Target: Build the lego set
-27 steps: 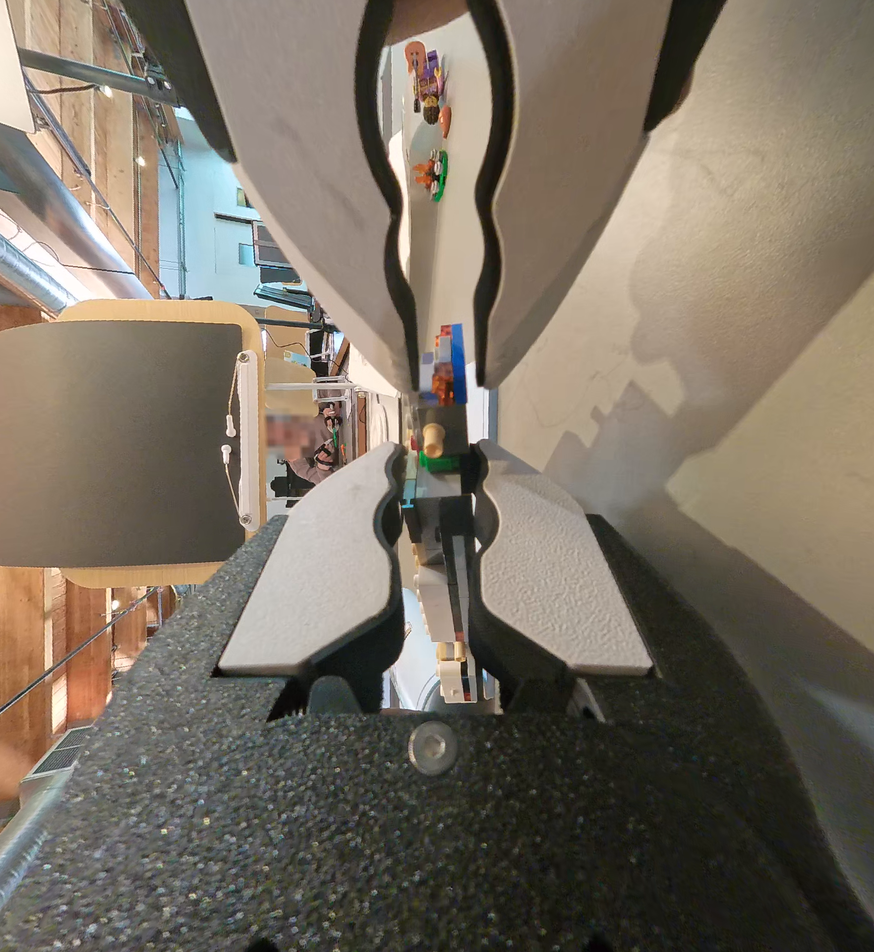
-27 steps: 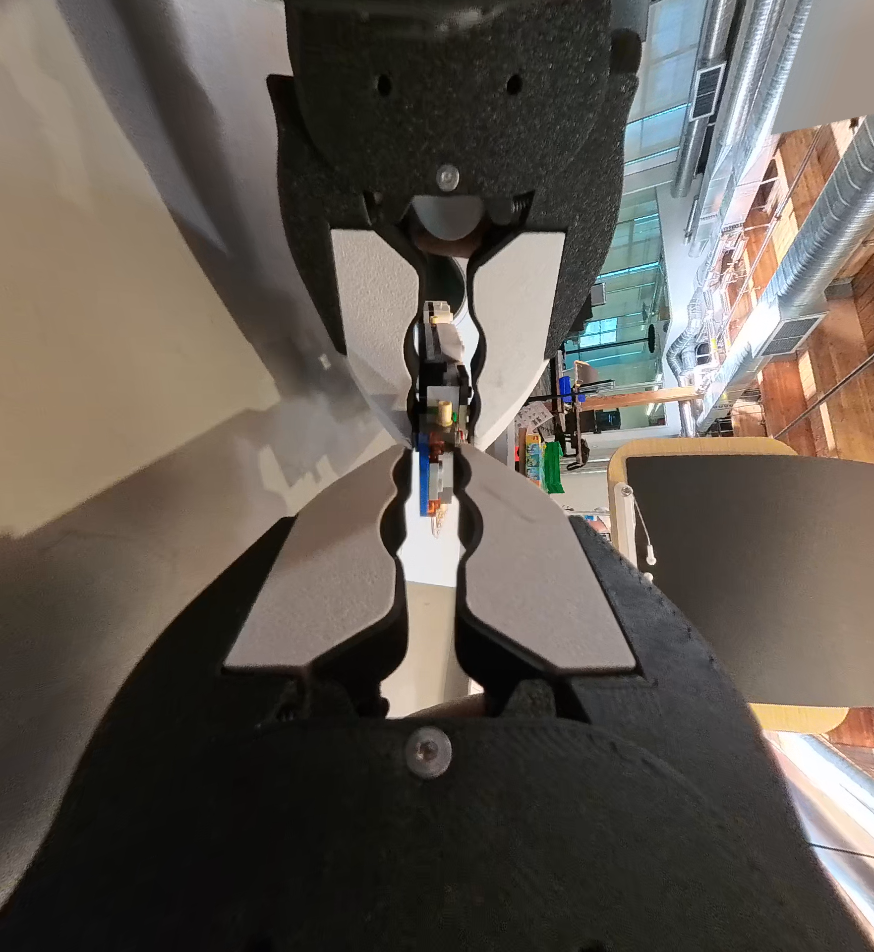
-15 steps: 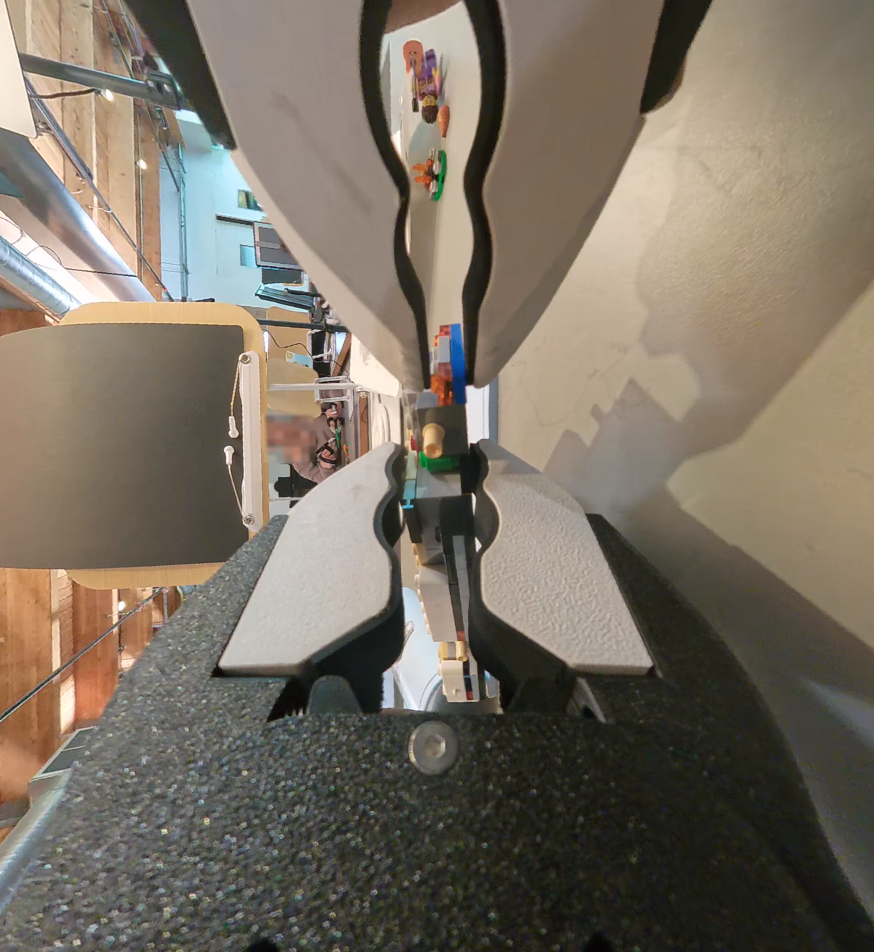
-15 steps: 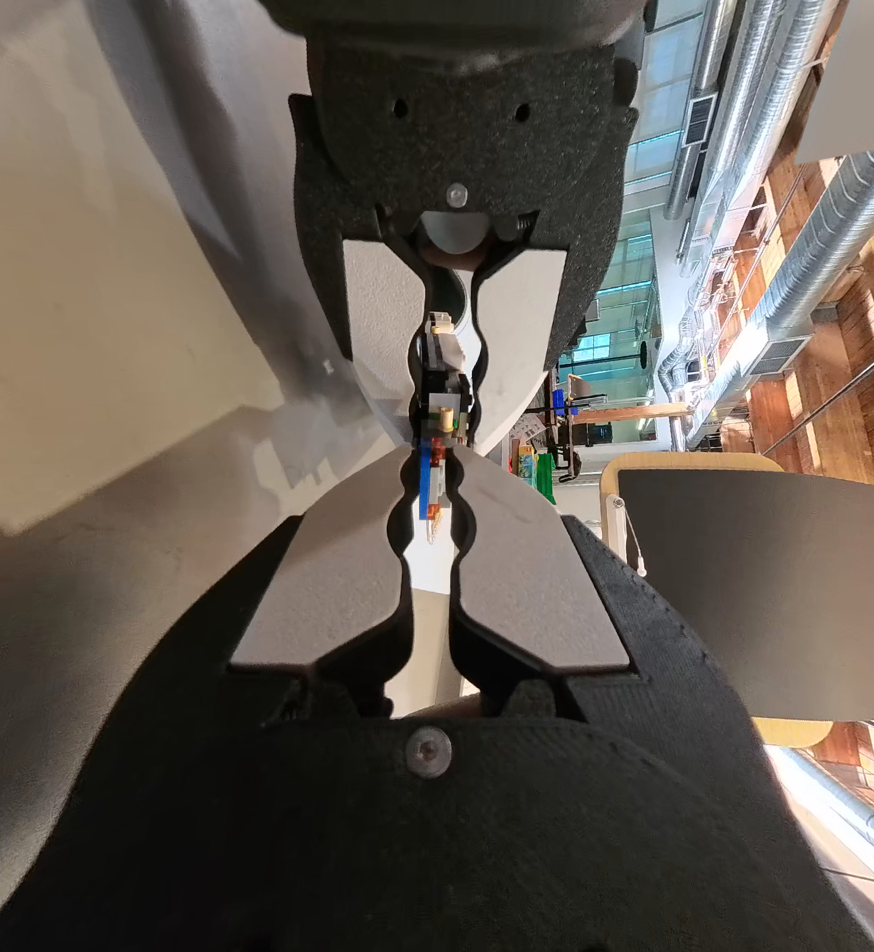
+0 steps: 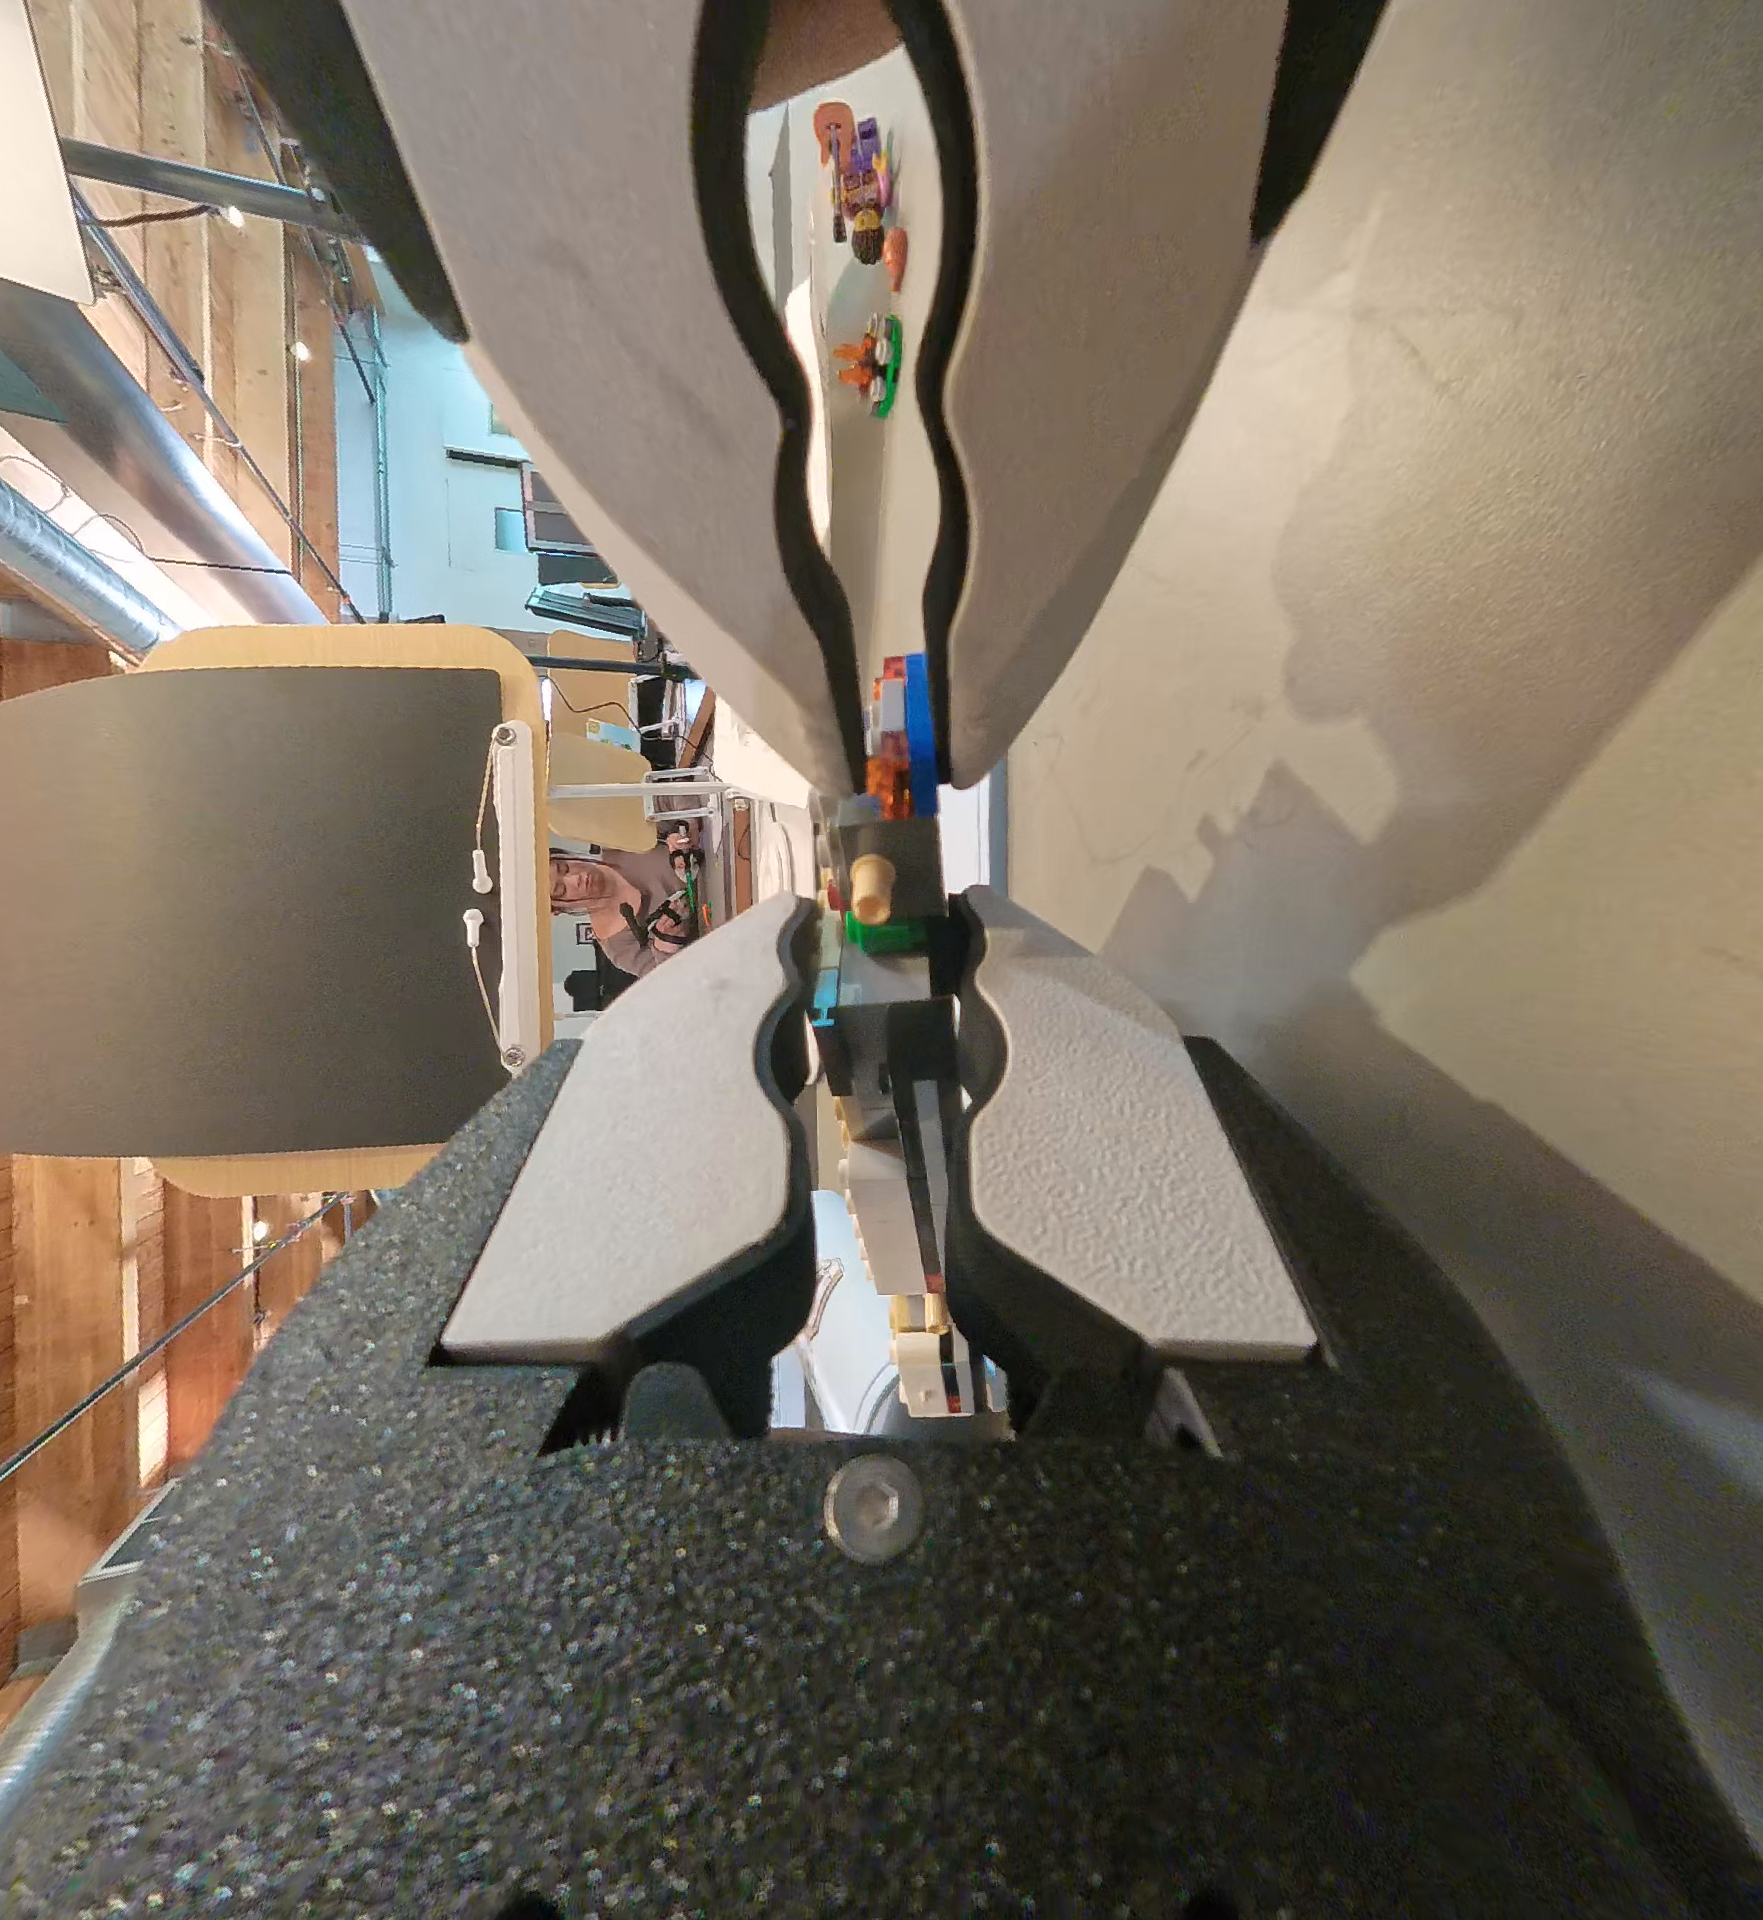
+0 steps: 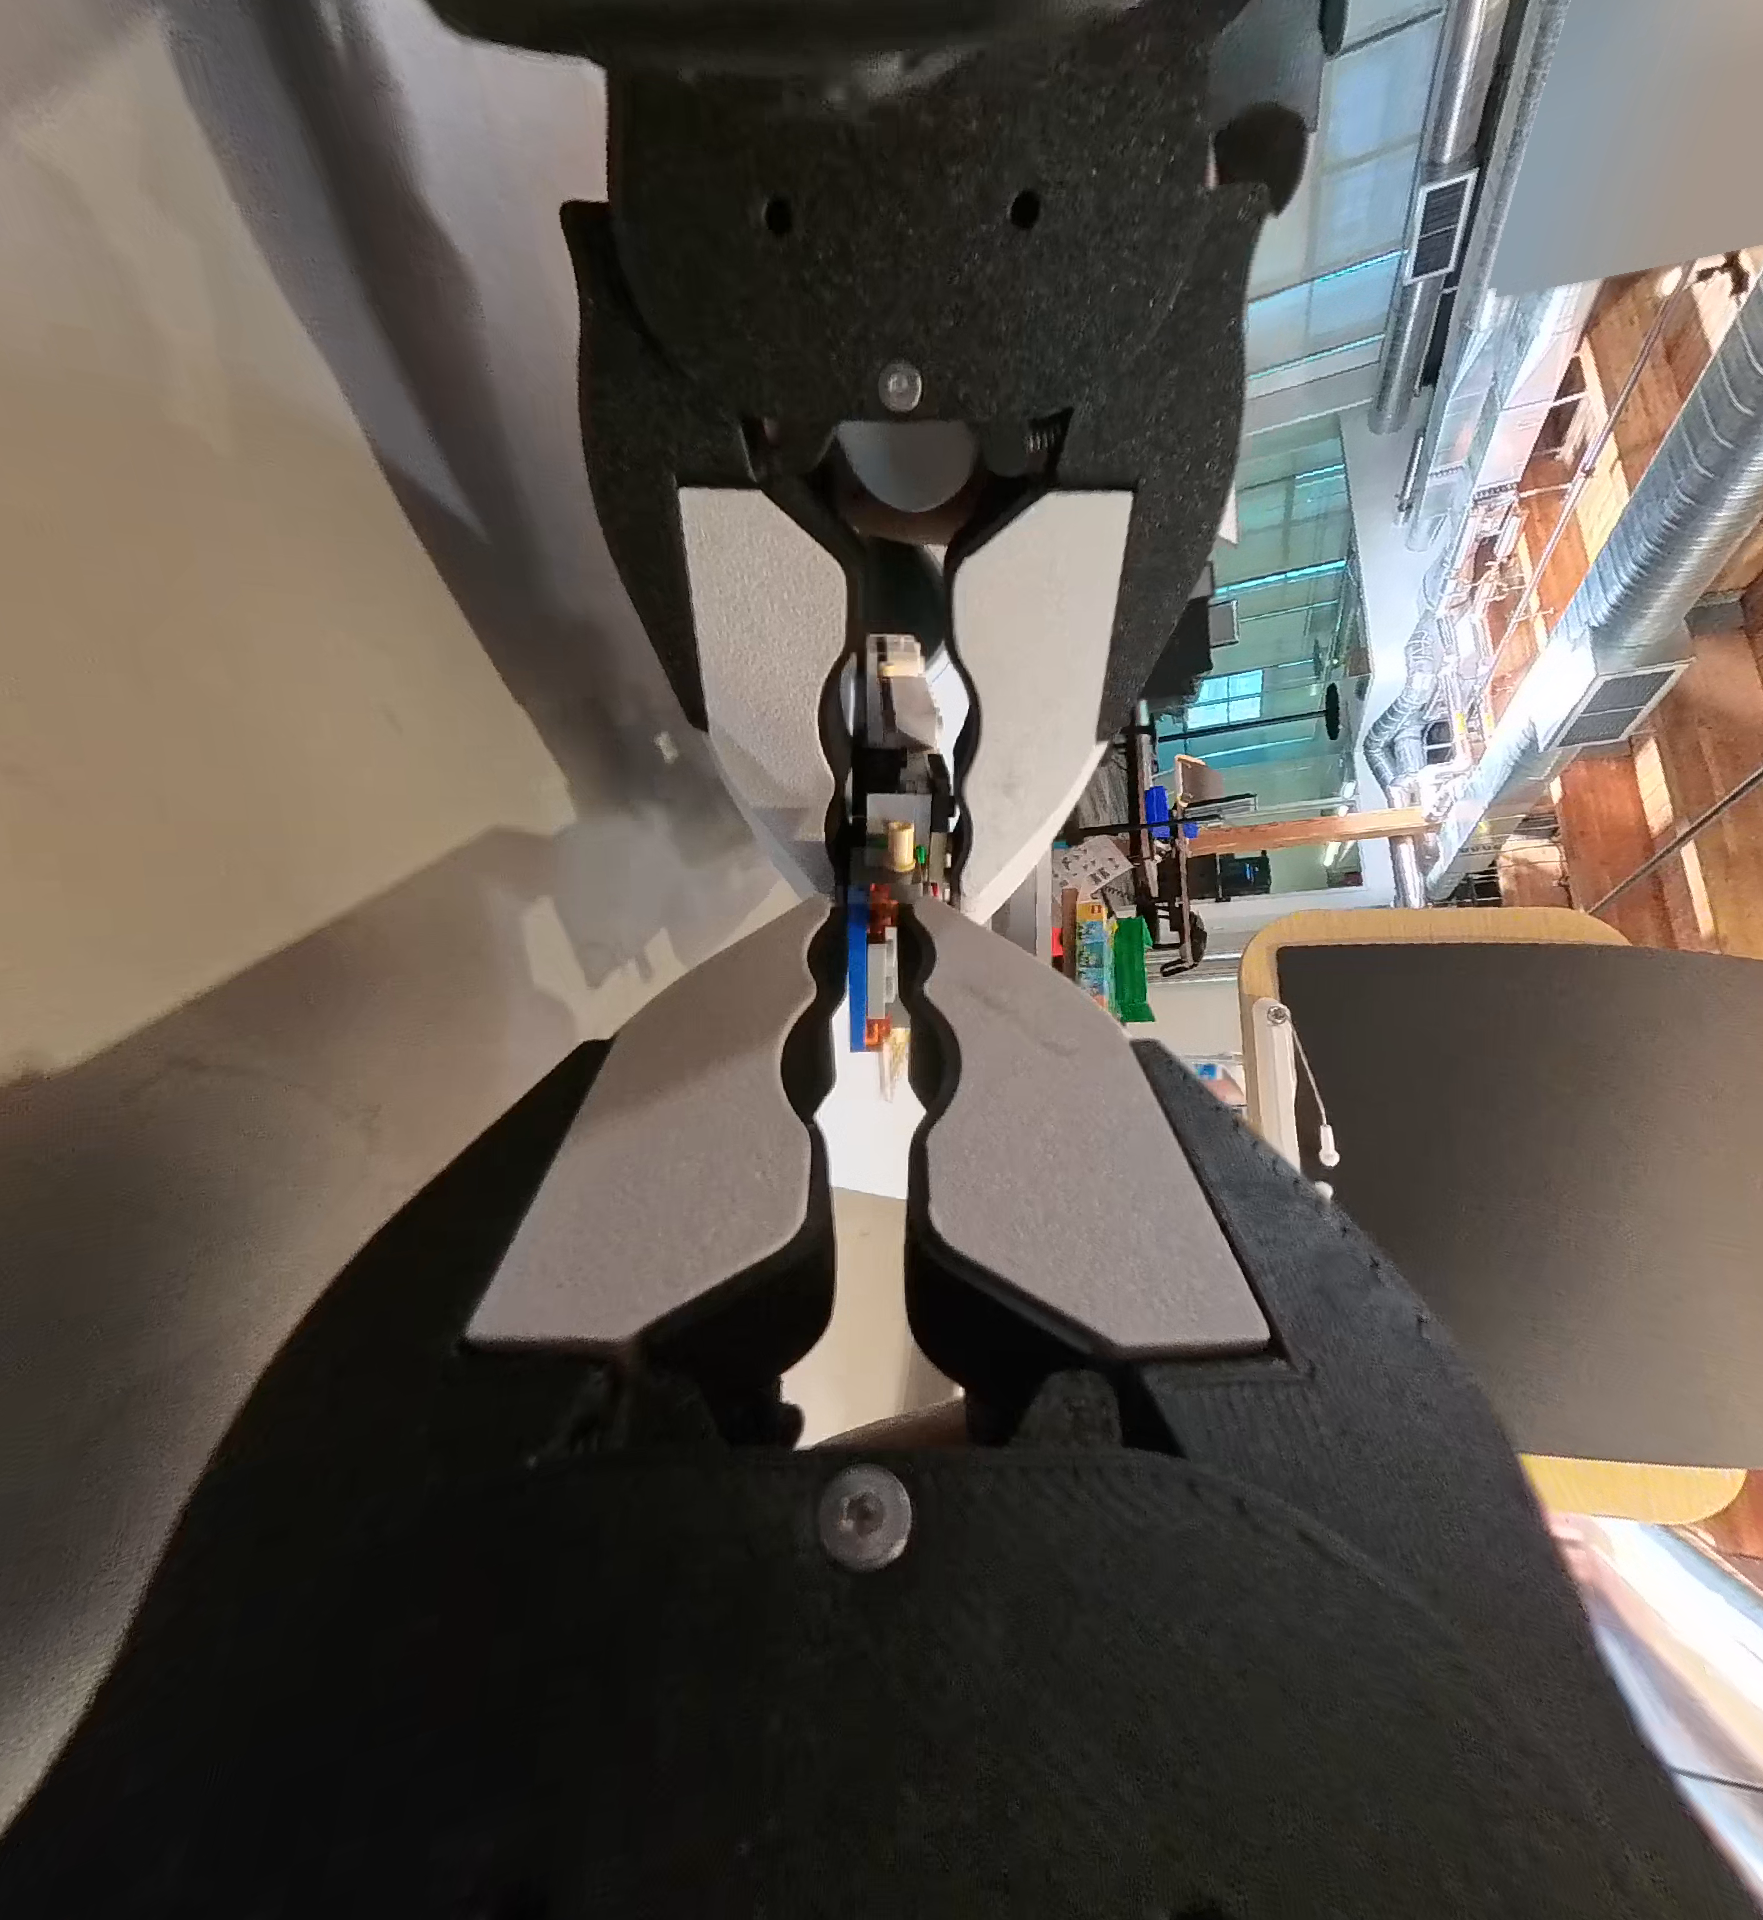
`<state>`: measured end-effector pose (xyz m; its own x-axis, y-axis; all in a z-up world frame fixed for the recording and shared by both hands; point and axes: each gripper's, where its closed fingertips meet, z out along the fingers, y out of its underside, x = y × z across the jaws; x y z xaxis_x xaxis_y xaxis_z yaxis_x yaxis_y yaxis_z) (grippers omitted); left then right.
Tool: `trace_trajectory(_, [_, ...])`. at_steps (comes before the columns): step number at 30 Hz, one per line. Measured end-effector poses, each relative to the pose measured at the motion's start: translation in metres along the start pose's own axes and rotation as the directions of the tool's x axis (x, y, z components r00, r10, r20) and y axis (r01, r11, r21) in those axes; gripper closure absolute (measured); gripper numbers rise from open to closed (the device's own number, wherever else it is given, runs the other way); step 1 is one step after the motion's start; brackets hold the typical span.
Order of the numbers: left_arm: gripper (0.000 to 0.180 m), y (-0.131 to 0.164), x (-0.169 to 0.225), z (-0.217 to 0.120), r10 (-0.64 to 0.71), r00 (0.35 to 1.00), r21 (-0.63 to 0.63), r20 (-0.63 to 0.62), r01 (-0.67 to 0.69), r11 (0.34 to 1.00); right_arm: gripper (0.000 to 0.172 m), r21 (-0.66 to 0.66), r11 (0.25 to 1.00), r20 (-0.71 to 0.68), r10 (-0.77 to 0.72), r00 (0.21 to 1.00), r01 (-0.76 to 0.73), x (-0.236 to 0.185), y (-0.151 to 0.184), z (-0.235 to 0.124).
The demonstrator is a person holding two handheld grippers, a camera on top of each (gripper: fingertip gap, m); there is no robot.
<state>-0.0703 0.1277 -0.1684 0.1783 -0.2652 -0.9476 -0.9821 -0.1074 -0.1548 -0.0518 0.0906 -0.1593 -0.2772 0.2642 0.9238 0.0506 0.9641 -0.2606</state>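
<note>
Left wrist view: the left gripper (image 5: pixel 882 940) pinches the grey and black brick assembly (image 5: pixel 892 1101), which runs lengthwise between its fingers, both pads against its sides. A tan peg (image 5: pixel 872 883) and a green brick (image 5: pixel 887 933) sit at the assembly's far end, just beyond the fingertips. The right gripper (image 5: pixel 892 769) faces it tip to tip, closed on a blue plate section (image 5: pixel 916 727) with orange pieces, which meets the assembly's dark end block. Compared with the earlier frames, both grips are unchanged; the opposing fingers have shifted only slightly. Small toy figures (image 5: pixel 861 192) lie on the white table (image 5: pixel 1479 520) beyond.

Right wrist view: the right gripper (image 6: pixel 879 914) clamps the blue plate section (image 6: pixel 859 977); the left gripper (image 6: pixel 892 873) opposite holds the grey and black brick assembly (image 6: pixel 898 727). The opposing gripper sits a little lower in frame than before. A dark chair (image 6: pixel 1531 1195) stands behind.
</note>
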Motion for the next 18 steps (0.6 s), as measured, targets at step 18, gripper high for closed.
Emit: trace_trajectory(18, [0.156,-0.0006,-0.0002,-0.0012,0.003,1.0,0.005,0.001,-0.003,1.0,0.164,-0.009,0.999,0.039,0.043,0.998,-0.042,-0.001,0.0002,0.0002])
